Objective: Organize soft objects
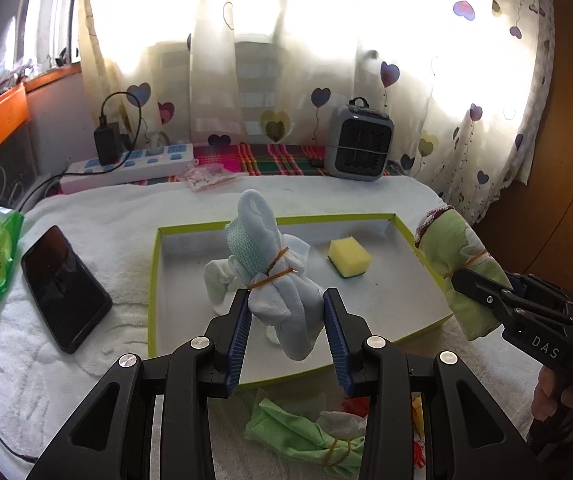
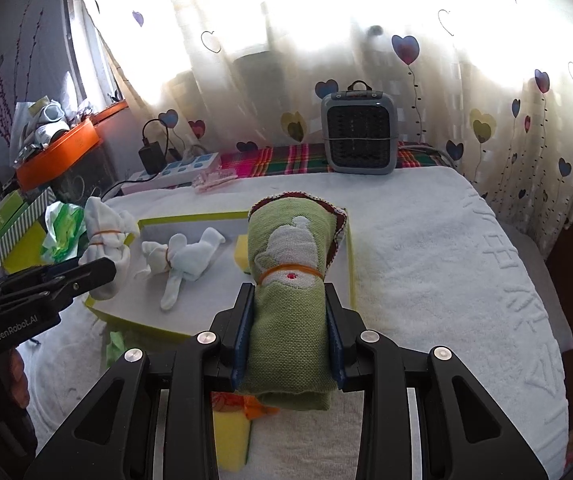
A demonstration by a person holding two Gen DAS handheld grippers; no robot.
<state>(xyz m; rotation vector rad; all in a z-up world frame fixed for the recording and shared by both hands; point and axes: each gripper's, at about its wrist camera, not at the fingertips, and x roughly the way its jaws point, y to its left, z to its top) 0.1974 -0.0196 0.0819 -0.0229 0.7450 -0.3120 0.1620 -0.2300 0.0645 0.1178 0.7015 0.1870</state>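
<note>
Two grippers each carry a banded cloth bundle above a shallow white cardboard tray with a lime-green rim (image 1: 406,229) that lies on a white terry towel (image 2: 426,248). The left gripper (image 1: 288,322) has its jaws partly closed, pinching a pale blue rolled cloth bundle bound with orange rubber bands (image 1: 282,296) over the tray's near half. The right gripper (image 2: 289,332) has its jaws partly closed on a green knitted cloth roll with a white patch and an orange rubber band (image 2: 290,280), held over the tray's right edge. In the tray lie a white banded cloth bundle (image 2: 184,258) and a yellow sponge block (image 1: 349,257), apart from each other
</note>
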